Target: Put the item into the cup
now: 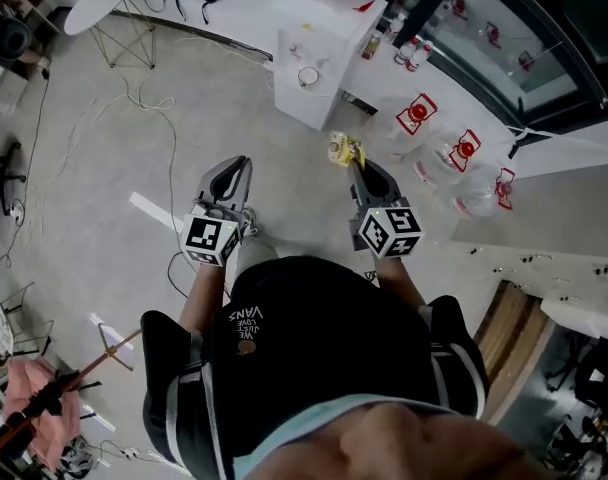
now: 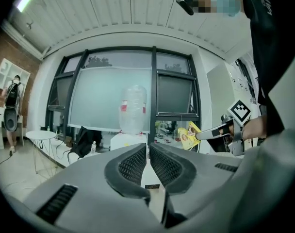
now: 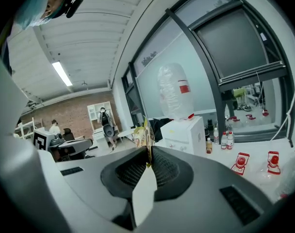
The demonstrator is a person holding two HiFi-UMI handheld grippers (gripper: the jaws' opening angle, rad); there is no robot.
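Head view: I'm looking steeply down at the floor [image 1: 104, 198]. The left gripper [image 1: 239, 168] is held out in front, jaws together, nothing in them. The right gripper [image 1: 355, 165] is held out beside it and is clamped on a yellow packet [image 1: 342, 149], which sticks out past the jaw tips in mid-air. Ahead stands a white water dispenser [image 1: 319, 68] with a cup [image 1: 308, 76] on its top. The packet is well apart from the cup, nearer me and to the right of it. Red-and-white tags [image 1: 417, 114] lie along the white ledge by the window.

Left gripper view: the left gripper [image 2: 148, 147] has its jaws pressed together and is empty. Past the tips I see the dispenser [image 2: 129, 141] carrying a big clear bottle [image 2: 133, 108]. At right, the right gripper [image 2: 211, 133] holds the packet [image 2: 188, 135] up, level with the dispenser top. A round white table [image 2: 40, 135] is at left. I can't pick out the cup here.

Right gripper view: the right gripper [image 3: 148, 152] is closed on the packet [image 3: 143, 134], which stands edge-on between the pads and pokes up past them. The dispenser [image 3: 186, 132] and bottle [image 3: 174, 91] are ahead to the right, with small bottles [image 3: 225, 140] beside them. The left gripper [image 3: 72, 147] shows at far left. Cup not visible here.
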